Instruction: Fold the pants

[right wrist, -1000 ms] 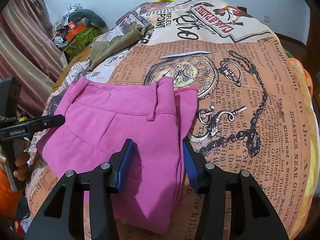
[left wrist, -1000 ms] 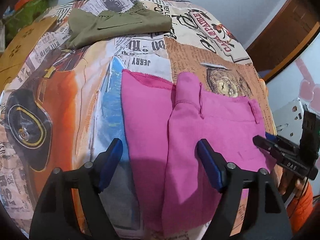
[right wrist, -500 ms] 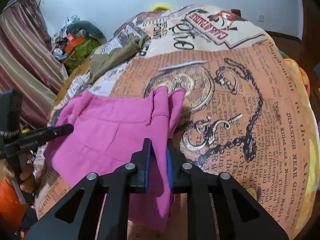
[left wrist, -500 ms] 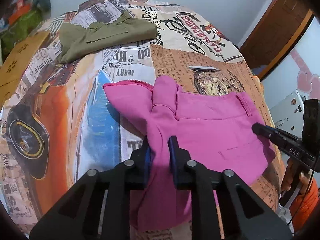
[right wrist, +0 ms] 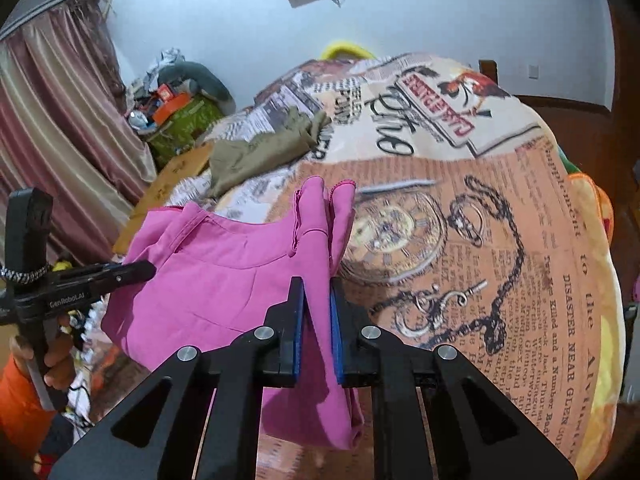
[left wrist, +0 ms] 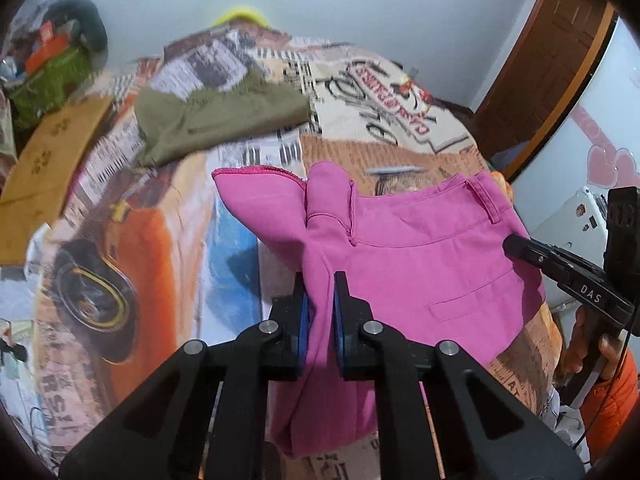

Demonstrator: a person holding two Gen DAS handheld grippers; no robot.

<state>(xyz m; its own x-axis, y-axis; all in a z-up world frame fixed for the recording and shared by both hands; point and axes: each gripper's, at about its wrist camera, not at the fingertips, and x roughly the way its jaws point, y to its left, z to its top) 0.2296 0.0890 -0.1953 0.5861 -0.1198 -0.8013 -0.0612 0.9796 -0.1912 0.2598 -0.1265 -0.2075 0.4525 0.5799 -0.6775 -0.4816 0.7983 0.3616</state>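
Observation:
Folded pink pants (left wrist: 412, 256) (right wrist: 224, 272) hang lifted above a bed with a printed cover (left wrist: 160, 248) (right wrist: 500, 216). My left gripper (left wrist: 320, 280) is shut on a bunched fold of the pink cloth at its left side. My right gripper (right wrist: 317, 286) is shut on the cloth at the opposite side, by the hems. Each gripper shows in the other's view: the right gripper (left wrist: 520, 248) at the pants' right edge, the left gripper (right wrist: 140, 270) at their left edge. The pants sag between the two grips, and their lower part hangs out of sight behind the jaws.
Olive-green pants (left wrist: 224, 116) (right wrist: 260, 148) lie folded at the far side of the bed. A cardboard box (left wrist: 44, 172) and a pile of clutter (right wrist: 180, 104) stand at the left beyond the bed. A hand and orange sleeve (left wrist: 600, 368) are at right.
Both grippers closed on the pink pants and rose, lifting the cloth off the bed cover. The pants now hang bunched between the two grips instead of lying flat.

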